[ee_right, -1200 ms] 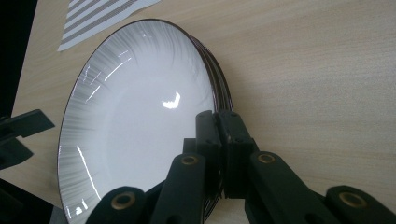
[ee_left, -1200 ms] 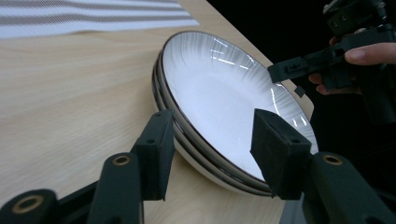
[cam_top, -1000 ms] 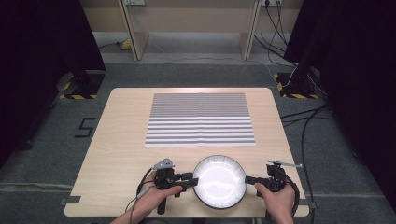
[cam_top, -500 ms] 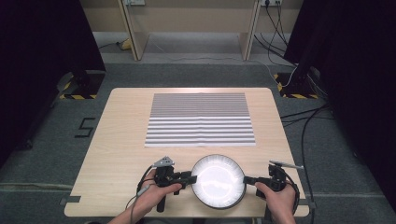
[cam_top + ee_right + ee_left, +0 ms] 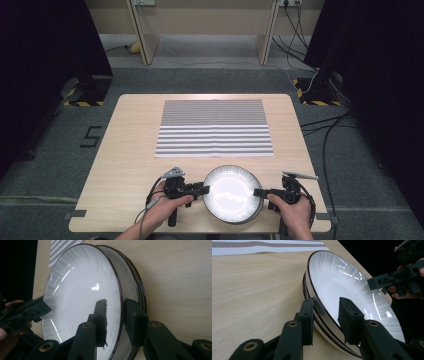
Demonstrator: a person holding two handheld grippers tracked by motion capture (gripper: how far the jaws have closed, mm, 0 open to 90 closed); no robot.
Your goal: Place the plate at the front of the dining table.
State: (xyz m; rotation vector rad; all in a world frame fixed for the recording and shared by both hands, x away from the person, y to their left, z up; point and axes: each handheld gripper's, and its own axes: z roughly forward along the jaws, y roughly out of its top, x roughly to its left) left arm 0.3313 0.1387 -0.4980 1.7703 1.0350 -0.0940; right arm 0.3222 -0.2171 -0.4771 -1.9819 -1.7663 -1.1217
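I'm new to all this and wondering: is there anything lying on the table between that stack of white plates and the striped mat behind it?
Nothing visible does. Bare table wood lies between the stack of plates and the striped mat. The left hand-held gripper and right hand-held gripper sit at the stack's sides.

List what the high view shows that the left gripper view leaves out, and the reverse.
High view adds: the whole table, the floor marking, and both hands, left and right.
Left gripper view adds: lower plates stacked under the top plate, and the left hand-held gripper, its jaws just closed further, clamped across that plate's rim.
Both: the top plate, the striped mat, and the right hand-held gripper at the opposite rim, its jaws just opening.
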